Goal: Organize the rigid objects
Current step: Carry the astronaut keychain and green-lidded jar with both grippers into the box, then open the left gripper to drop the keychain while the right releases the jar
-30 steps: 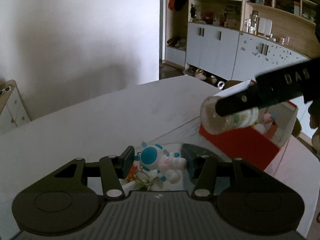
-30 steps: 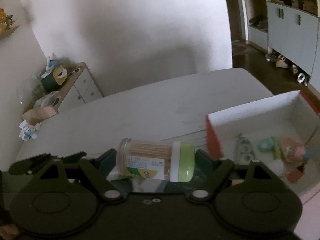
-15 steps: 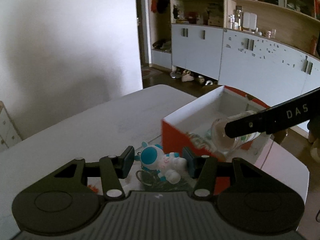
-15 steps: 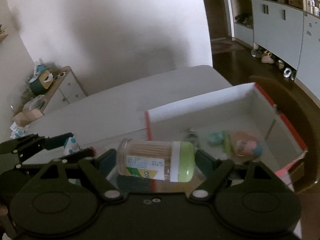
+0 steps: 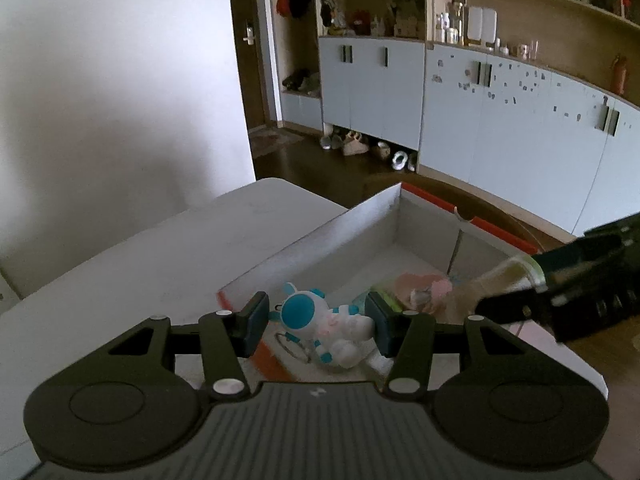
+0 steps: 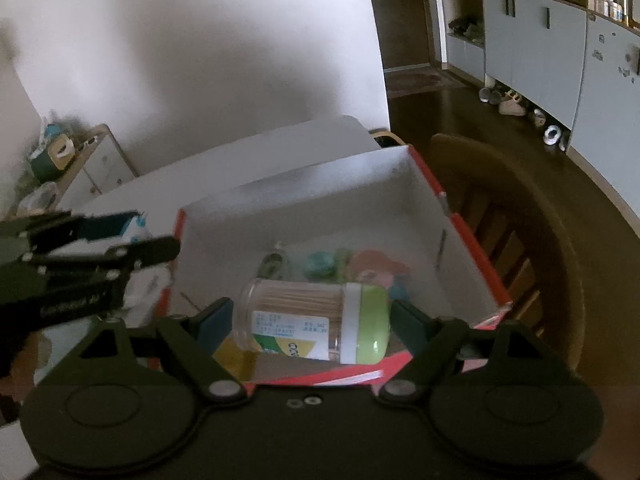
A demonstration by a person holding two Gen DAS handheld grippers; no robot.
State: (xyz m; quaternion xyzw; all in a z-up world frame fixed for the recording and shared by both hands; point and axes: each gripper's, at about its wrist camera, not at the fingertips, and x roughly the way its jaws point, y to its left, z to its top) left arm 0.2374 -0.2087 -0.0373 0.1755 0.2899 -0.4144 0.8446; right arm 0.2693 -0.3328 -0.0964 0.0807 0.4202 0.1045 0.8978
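My left gripper (image 5: 316,326) is shut on a white and blue astronaut toy (image 5: 326,326) with a key ring, held over the near left corner of the red and white box (image 5: 344,224). My right gripper (image 6: 310,326) is shut on a clear toothpick jar with a green lid (image 6: 316,322), lying sideways, held above the inside of the box (image 6: 304,184). The jar (image 5: 496,280) and right gripper show at the right in the left wrist view. The left gripper (image 6: 132,240) shows at the left in the right wrist view.
Inside the box lie a pink toy (image 6: 376,264), a teal piece (image 6: 320,264) and a small dark bottle (image 6: 272,264). The box stands at the white table's (image 5: 160,256) far corner. A wooden chair (image 6: 516,232) stands beside it. Cabinets (image 5: 500,120) line the far wall.
Both grippers have moved towards the box with their loads. The jar is now over the box's inside and the astronaut toy is over its near corner.
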